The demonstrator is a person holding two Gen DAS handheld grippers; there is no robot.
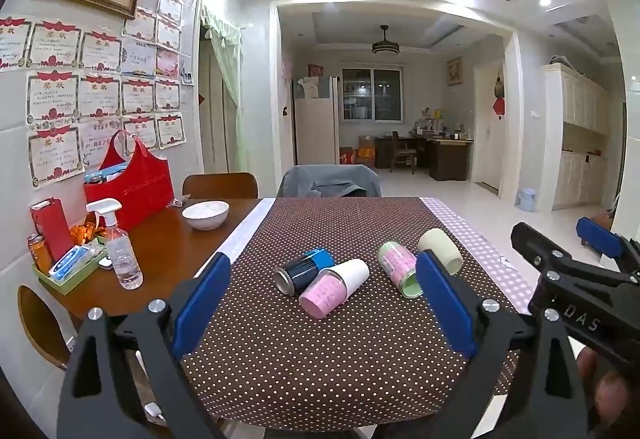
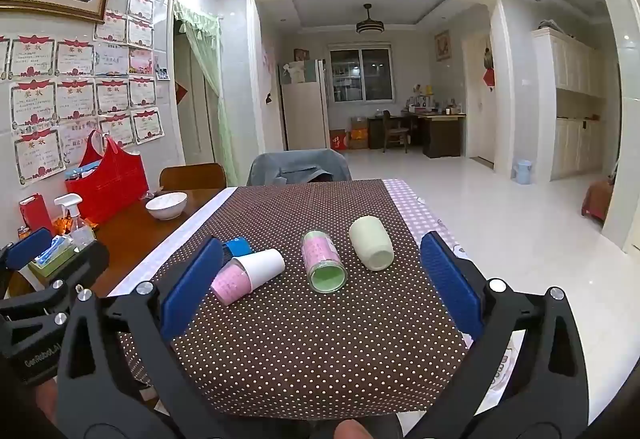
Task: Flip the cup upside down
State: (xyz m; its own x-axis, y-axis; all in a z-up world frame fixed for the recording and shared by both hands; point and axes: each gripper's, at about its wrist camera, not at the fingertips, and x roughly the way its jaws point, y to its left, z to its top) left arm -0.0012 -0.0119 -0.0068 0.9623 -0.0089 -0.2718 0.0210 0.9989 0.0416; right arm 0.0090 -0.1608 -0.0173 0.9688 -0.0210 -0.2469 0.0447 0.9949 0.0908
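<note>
Several cups lie on their sides on the brown dotted cloth (image 1: 320,351): a dark blue cup (image 1: 306,270), a pink and white cup (image 1: 334,287), a green and pink cup (image 1: 399,267) and a pale cream cup (image 1: 440,243). The right wrist view shows the pink cup (image 2: 248,275), the green cup (image 2: 323,261), the cream cup (image 2: 371,243) and a bit of the blue cup (image 2: 237,246). My left gripper (image 1: 324,303) is open and empty, short of the cups. My right gripper (image 2: 320,283) is open and empty, and also shows at the right of the left wrist view (image 1: 576,259).
A wooden table (image 1: 160,239) at the left holds a white bowl (image 1: 205,215), a spray bottle (image 1: 120,247), a red bag (image 1: 132,187) and a tray of small items (image 1: 68,267). A grey-draped chair (image 1: 329,181) stands at the far edge.
</note>
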